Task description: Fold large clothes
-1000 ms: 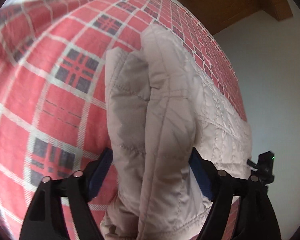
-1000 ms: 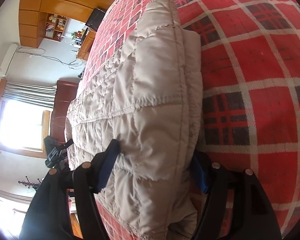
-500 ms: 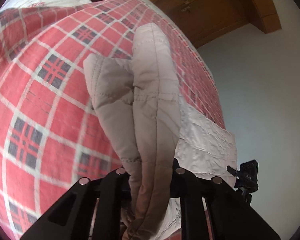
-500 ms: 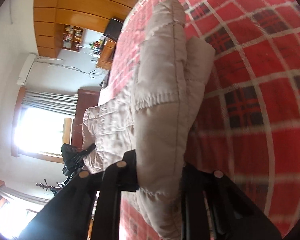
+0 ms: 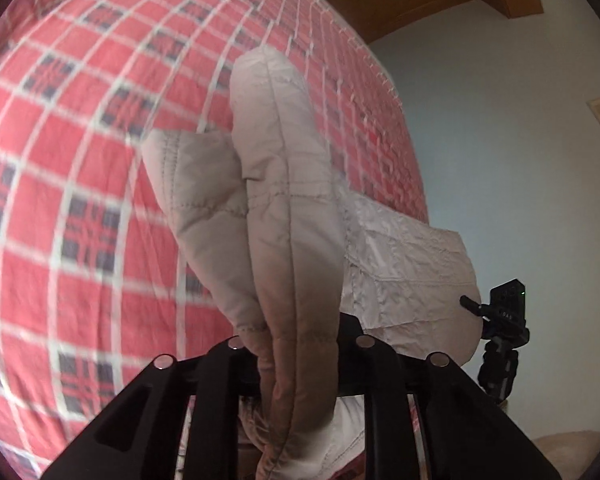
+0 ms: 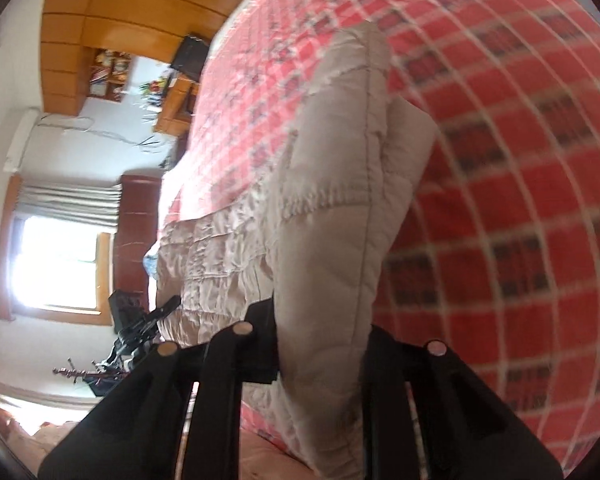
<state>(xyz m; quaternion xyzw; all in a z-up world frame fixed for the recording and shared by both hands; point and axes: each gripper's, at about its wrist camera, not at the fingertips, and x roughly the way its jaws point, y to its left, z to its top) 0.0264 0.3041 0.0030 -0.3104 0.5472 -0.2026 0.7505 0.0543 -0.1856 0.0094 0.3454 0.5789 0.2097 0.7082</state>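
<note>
Pinching quilted beige jacket (image 5: 292, 216), both tools (image 5: 298, 344) (image 6: 320, 344), apparently above plaid bedspread (image 5: 80, 160).

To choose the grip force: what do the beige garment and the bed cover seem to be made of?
Beige garment: probably padded synthetic shell, matte with slight sheen; stitched quilt squares, puffy folds. Bed cover: probably woven cotton, matte; red plaid lies flat, though blurred.

A second ago both hand-held grippers stood open around the jacket's (image 5: 288, 216) folded edge, blue pads showing. Now the left hand-held gripper (image 5: 298, 344) and the right hand-held gripper (image 6: 320, 344) are clamped on it, pads hidden. The pinched folds have lifted off the bed (image 5: 80, 168), which now looks farther off and blurred.
</note>
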